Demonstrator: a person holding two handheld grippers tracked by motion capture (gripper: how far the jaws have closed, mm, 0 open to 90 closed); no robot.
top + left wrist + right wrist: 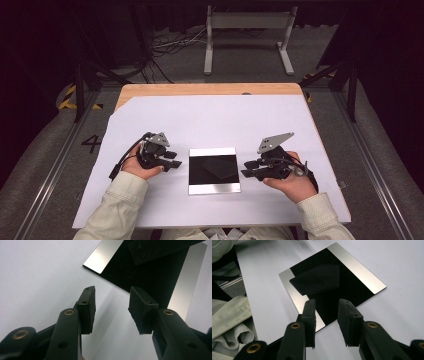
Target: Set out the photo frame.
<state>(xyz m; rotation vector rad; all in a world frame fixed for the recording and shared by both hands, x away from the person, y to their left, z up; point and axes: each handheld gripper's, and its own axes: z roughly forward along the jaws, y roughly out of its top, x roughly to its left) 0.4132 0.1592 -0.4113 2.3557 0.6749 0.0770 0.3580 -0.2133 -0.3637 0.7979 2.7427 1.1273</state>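
A square plate [212,151] with a black middle and silver bands along two edges lies flat on the white sheet between my hands. A small flat black piece [220,170] rests on its black part, seen as well in the left gripper view [155,250] and the right gripper view [317,280]. My left gripper [175,160] sits just left of the plate [102,255], pointing at it, its jaws open [112,297] with bare sheet between them. My right gripper [246,168] sits just right of the plate [359,272], jaws open [326,307] over the plate's near corner, holding nothing.
The white sheet [165,120] covers most of a wooden table [210,90]. A white metal stand [247,30] and loose cables [170,45] are on the floor beyond the far edge. Pale sleeves [229,315] reach in from the near side.
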